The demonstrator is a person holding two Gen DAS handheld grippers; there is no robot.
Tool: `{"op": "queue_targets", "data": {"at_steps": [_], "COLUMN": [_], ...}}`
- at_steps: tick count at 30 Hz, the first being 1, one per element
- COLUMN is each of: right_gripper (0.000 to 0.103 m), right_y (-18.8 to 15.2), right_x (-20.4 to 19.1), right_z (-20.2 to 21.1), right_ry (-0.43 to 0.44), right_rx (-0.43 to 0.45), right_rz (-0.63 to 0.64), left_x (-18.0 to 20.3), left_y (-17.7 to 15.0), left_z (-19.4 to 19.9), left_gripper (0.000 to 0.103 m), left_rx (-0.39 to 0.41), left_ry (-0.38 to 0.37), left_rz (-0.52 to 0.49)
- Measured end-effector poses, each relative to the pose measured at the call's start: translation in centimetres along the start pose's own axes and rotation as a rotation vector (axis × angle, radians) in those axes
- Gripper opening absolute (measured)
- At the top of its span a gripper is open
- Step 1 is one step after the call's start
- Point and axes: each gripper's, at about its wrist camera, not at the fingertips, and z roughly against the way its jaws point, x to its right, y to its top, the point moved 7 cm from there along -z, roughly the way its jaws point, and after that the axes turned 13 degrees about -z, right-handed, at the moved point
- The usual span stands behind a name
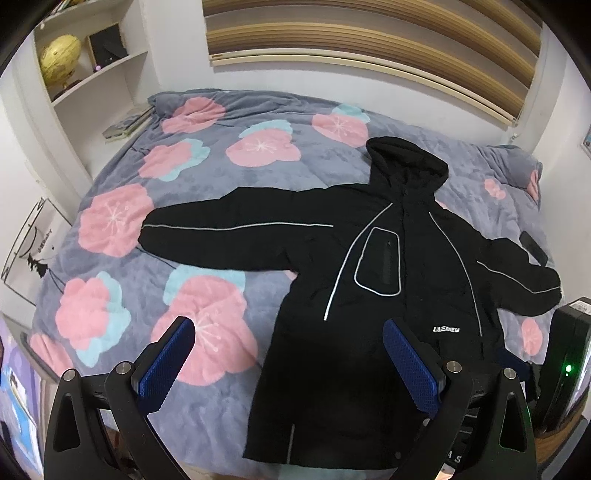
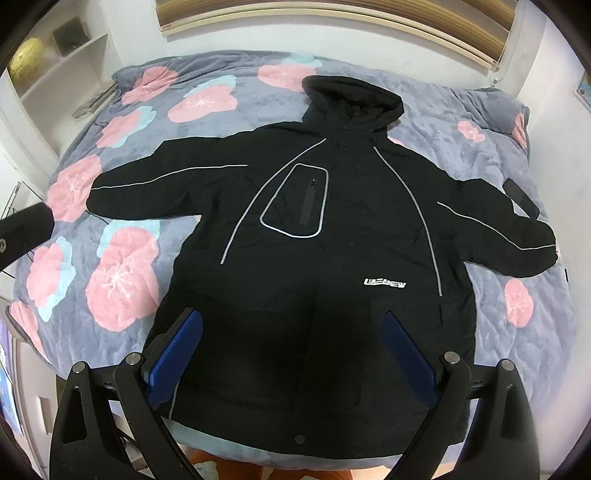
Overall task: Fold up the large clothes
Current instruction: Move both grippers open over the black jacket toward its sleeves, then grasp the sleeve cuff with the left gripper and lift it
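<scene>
Left wrist view, left to right. A white shelf unit (image 1: 92, 66) in the far left corner carries a yellow globe (image 1: 61, 55) and a dark box (image 1: 107, 42); a stack of books (image 1: 127, 123) lies on its lowest level beside the bed. The bed (image 1: 221, 206) is covered by a grey quilt printed with pink and pale blue flowers. The left gripper (image 1: 288, 365) hangs above the near edge of the bed, its blue-padded fingers (image 1: 166, 365) spread wide and holding nothing. The black hooded jacket (image 1: 388, 280) lies flat and face up on the right half of the bed, hood toward the far wall, both sleeves stretched outward, reflective piping outlining a chest pocket (image 1: 378, 262). A white logo (image 1: 446, 329) sits low on the front. A black device with a green light (image 1: 567, 368) shows at the right edge.

Right wrist view, left to right. The globe (image 2: 26, 59) and the shelf unit (image 2: 66, 62) appear at the upper left. The jacket (image 2: 314, 240) fills the middle of the quilt (image 2: 122, 258), its hem reaching the near edge of the bed. The right gripper (image 2: 291, 354) hovers over the lower front of the jacket, fingers (image 2: 177, 350) set wide apart and empty. The chest pocket (image 2: 295, 201) and the logo (image 2: 384, 283) lie beyond the fingertips. A slatted wooden headboard (image 2: 332, 18) runs along the far wall.
</scene>
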Motion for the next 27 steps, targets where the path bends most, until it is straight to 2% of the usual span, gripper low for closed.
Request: {"op": "queue_targets", "data": {"at_steps": [13, 19, 27], "right_gripper": [0.099, 0.099, 0.099], "right_y": [1.1, 1.8, 3.5], "right_x": [-2.9, -3.5, -5.1], "right_z": [-0.2, -1.6, -4.2], "right_ry": [-0.04, -0.08, -0.086], "right_rx": [0.053, 0.042, 0.002], "right_rz": [-0.043, -0.034, -0.034], "left_x": [-2.3, -3.5, -5.2], "left_y": [2.8, 3.8, 5.0], "left_z": [-1.9, -4.6, -8.5], "left_gripper": [0.101, 0.101, 0.101], "left_rx": [0.052, 0.026, -0.018], "left_ry": [-0.046, -0.065, -0.077], "left_rz": [-0.037, -0.027, -0.012]}}
